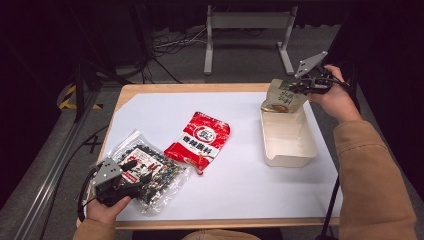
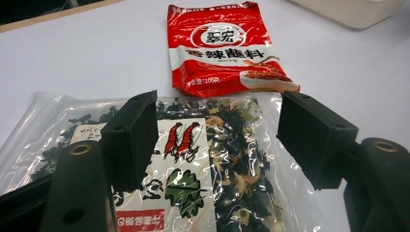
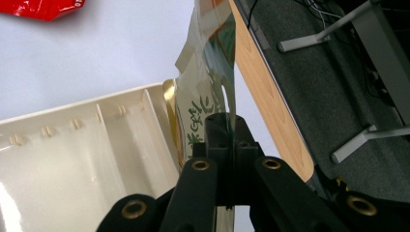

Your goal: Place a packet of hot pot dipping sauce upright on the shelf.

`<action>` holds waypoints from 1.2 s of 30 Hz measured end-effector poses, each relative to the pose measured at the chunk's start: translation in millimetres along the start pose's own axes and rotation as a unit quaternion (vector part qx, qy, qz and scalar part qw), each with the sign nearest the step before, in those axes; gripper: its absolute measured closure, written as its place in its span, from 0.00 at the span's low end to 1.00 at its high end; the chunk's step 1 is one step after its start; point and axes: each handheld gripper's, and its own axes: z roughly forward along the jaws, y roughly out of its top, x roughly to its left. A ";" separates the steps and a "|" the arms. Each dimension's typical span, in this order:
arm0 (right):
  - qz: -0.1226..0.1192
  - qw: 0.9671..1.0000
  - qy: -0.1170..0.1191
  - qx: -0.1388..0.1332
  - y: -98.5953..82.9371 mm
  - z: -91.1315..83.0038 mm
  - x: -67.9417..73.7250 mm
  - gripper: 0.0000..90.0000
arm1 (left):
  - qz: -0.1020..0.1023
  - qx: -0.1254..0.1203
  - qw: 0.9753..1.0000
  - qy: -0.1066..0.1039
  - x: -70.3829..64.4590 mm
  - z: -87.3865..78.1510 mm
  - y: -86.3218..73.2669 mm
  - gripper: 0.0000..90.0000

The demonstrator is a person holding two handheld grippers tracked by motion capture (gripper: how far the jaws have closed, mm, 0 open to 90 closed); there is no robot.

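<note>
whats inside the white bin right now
The white bin looks bare along its near floor and walls. At its far end the right gripper holds a pale packet whose lower edge dips in, hiding the floor there.

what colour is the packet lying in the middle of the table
Red with white panels and lettering; the red packet shows best in the left gripper view.

Left gripper (image 1: pixel 131 176) agape, right gripper (image 1: pixel 300 86) clamped.

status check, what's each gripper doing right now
Right gripper shut on pale green-printed packet, hanging over far end of cream plastic bin. Left gripper open above clear dried-seaweed bag. Nothing in the way.
</note>
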 end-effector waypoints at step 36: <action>0.077 0.997 0.001 0.003 -7.1 12.5 2.9 0.69 | -0.002 0.000 1.000 -0.008 0.6 3.5 2.1 0.35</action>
